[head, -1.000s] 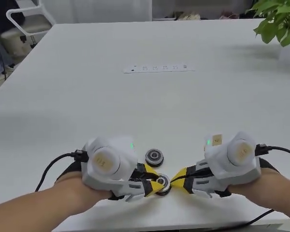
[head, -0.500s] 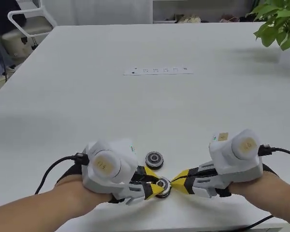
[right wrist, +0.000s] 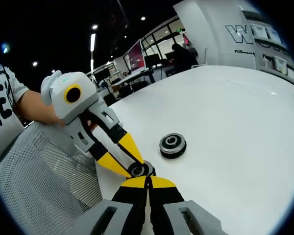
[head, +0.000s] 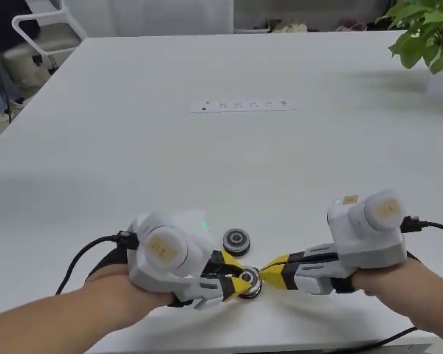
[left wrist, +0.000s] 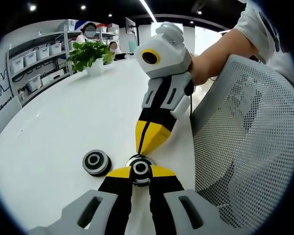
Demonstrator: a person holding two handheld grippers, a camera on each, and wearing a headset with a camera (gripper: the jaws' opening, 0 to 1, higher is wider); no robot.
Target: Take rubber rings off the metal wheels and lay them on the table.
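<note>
A small metal wheel (head: 249, 281) with a black rubber ring hangs just above the white table (head: 207, 169) near its front edge. My left gripper (head: 241, 285) is shut on this wheel (left wrist: 140, 169), one yellow jaw on each side. From the other side, my right gripper (head: 261, 279) has its jaws pressed together at the wheel's rim (right wrist: 139, 170), pinching the rubber ring. The right gripper (right wrist: 147, 180) meets the left one tip to tip. A second wheel (head: 236, 240) with its ring on lies flat on the table just behind, also seen as second wheel (left wrist: 96, 162) and second wheel (right wrist: 173, 145).
A white power strip (head: 238, 105) lies mid-table. A green plant (head: 424, 33) stands at the far right corner. A grey mesh chair back (left wrist: 245, 147) is close behind the table's front edge. People stand far off near the shelves.
The right gripper's body has shifted slightly right and up, while its tips stay at the held wheel. The left gripper and the second wheel have not moved.
</note>
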